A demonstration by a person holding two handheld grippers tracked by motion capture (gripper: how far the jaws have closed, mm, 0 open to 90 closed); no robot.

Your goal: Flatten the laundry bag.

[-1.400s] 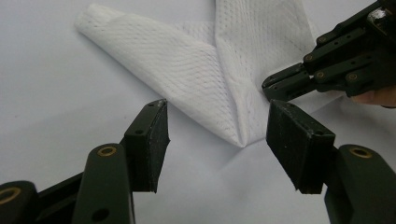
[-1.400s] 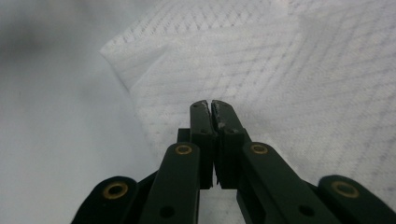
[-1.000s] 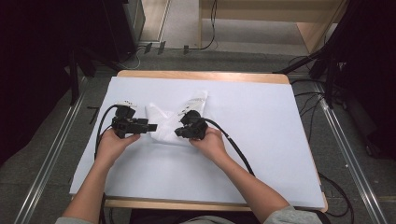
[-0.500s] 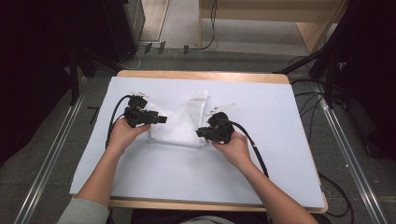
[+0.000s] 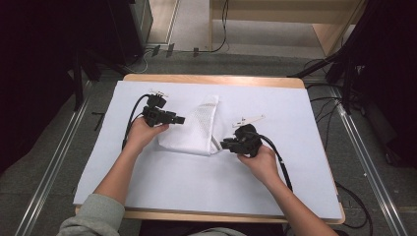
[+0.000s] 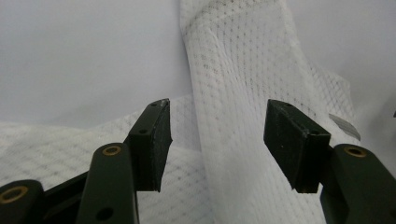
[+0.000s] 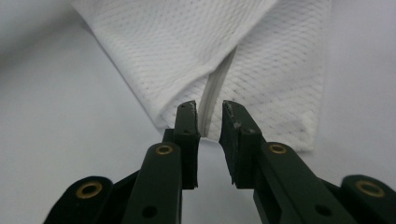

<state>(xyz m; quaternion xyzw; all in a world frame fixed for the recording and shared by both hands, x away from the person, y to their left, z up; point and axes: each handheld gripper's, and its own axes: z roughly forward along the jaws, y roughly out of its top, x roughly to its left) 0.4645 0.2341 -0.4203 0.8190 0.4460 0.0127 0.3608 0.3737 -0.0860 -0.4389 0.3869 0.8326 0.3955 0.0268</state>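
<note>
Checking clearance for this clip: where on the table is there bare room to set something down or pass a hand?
Bare white table cover runs along the near edge between the forearms, and at the far right past the small white clip. The far left corner is bare too. It is crowded mid-table: the folded mesh cloth lies between the left tongs and right tongs.

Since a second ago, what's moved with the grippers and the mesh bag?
Both hands moved apart: left gripper to the left, right gripper right and nearer. The right jaws have just been opening, letting go of the mesh bag, which now lies folded narrower. The white table cover stayed put.
</note>
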